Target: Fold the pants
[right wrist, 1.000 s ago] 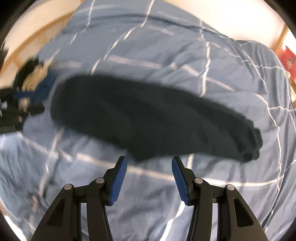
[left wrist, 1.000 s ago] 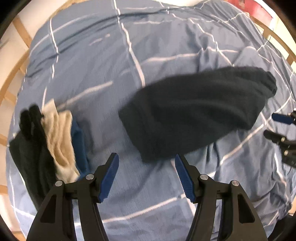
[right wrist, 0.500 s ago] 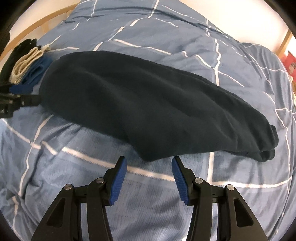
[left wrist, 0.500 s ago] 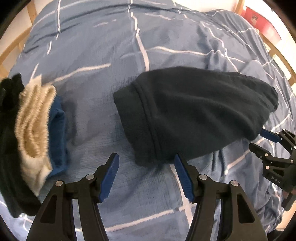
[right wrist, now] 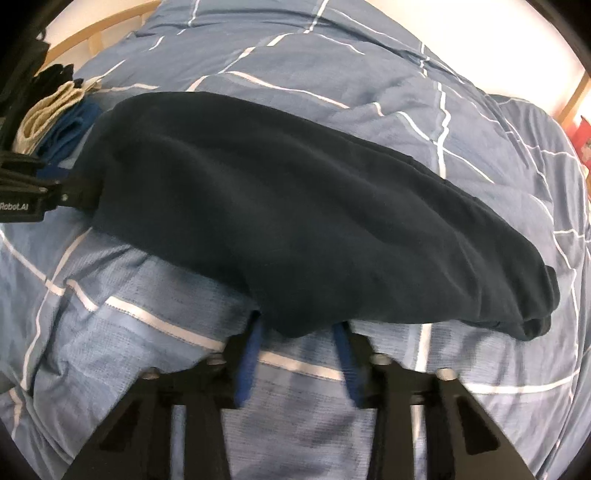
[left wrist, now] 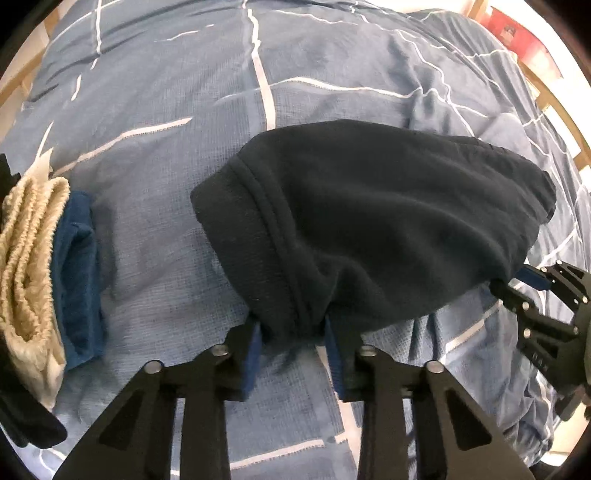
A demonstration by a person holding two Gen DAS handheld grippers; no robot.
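Observation:
Dark navy pants [left wrist: 369, 221] lie folded lengthwise on a blue checked duvet [left wrist: 166, 110]. Their waistband end is at the left in the left wrist view. My left gripper [left wrist: 293, 334] has its jaws round the near edge of the waistband end, the cloth bunched between the blue pads. In the right wrist view the pants [right wrist: 295, 206] stretch across the bed. My right gripper [right wrist: 299, 332] has its jaws on either side of the near edge at the middle, still wide, with cloth over the tips. The right gripper also shows in the left wrist view [left wrist: 532, 280].
A stack of folded clothes, cream [left wrist: 29, 266], blue [left wrist: 77, 280] and black, lies at the left. It also shows in the right wrist view [right wrist: 48, 110]. A wooden bed frame [right wrist: 110, 29] runs along the far edge. A red object [left wrist: 524, 37] sits at the far right.
Both grippers have moved forward onto the near edge of the pants. The left jaws have narrowed onto the waistband cloth. The right jaws now straddle the edge.

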